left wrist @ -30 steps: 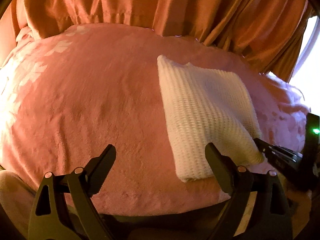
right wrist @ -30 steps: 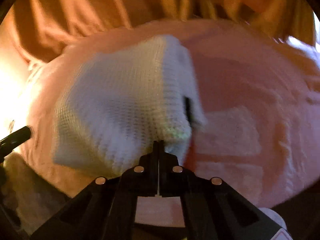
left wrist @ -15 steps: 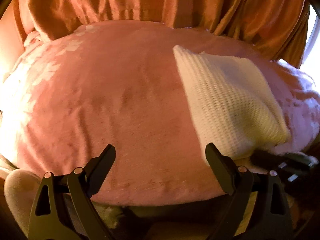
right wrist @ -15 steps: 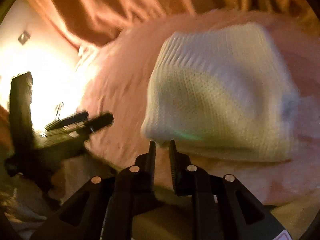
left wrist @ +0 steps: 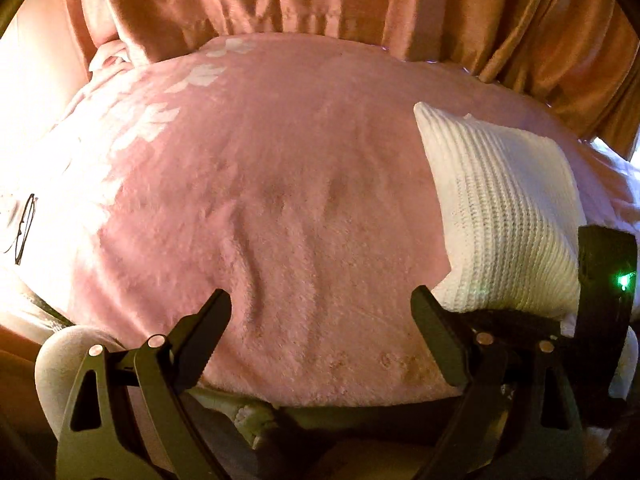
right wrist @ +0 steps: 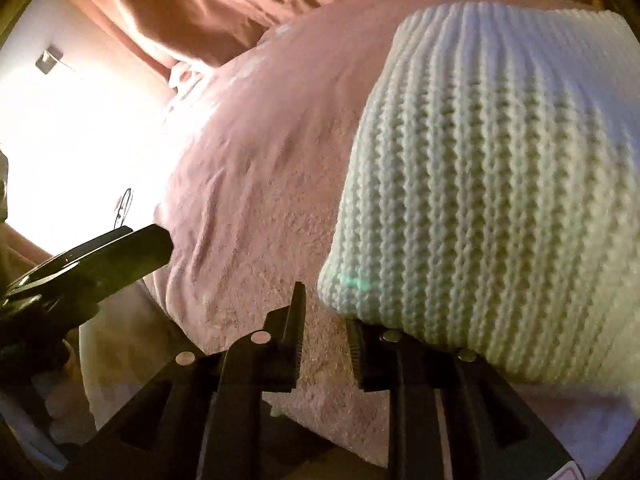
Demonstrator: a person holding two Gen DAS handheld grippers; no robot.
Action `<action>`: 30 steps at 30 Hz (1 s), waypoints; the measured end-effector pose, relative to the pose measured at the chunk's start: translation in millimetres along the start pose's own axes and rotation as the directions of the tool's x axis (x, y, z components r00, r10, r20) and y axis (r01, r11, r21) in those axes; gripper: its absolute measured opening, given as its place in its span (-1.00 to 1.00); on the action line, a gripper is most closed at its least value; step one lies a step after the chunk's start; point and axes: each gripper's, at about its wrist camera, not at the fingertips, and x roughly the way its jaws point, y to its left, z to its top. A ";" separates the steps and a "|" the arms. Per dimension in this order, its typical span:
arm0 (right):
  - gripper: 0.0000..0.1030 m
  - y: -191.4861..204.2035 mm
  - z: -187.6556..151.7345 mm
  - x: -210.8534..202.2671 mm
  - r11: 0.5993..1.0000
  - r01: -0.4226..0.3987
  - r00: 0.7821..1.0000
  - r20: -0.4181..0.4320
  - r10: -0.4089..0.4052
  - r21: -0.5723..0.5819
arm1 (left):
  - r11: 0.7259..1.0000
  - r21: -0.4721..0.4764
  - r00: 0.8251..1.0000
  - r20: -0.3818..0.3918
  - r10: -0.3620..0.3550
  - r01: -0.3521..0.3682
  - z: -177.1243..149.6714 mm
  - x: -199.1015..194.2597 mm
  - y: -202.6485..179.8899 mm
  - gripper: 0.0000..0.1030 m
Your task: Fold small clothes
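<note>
Cream ribbed knit garment folded, both claws free

Cream ribbed knit garment lies folded on the pink fleece blanket. My left claw gapes wide; my right claw stands slightly parted beside its near edge. A careless snag could undo the fold.

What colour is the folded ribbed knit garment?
Folded ribbed knit garment: cream-white, best seen in the right wrist view.

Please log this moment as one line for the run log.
knit garment folded on pink blanket | left gripper open, empty | right gripper open, released
</note>
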 end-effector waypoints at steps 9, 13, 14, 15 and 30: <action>-0.14 -17.8 1.2 -132.9 0.987 0.162 0.971 0.181 -0.156 -0.018 | 1.000 0.023 1.000 -0.017 -0.016 0.016 10.0 11.8 -12.5 0.73; 0.22 -54.2 16.4 -155.1 0.948 0.313 0.909 0.268 -0.319 0.066 | 0.999 0.027 0.999 -0.030 -0.037 0.038 12.8 17.5 -24.3 0.73; 0.22 -69.8 20.9 -149.5 0.935 0.342 0.899 0.256 -0.355 0.097 | 0.999 0.029 0.999 -0.033 -0.041 0.042 13.5 18.7 -27.4 0.73; 0.22 -78.1 23.8 -142.7 0.929 0.352 0.898 0.241 -0.369 0.113 | 0.999 0.032 0.998 -0.035 -0.043 0.044 14.4 19.6 -31.1 0.73; -0.47 -139.8 46.1 -109.9 0.919 0.350 0.913 0.152 -0.378 0.182 | 0.970 0.008 0.970 -0.024 -0.241 0.242 43.9 29.8 -77.4 0.74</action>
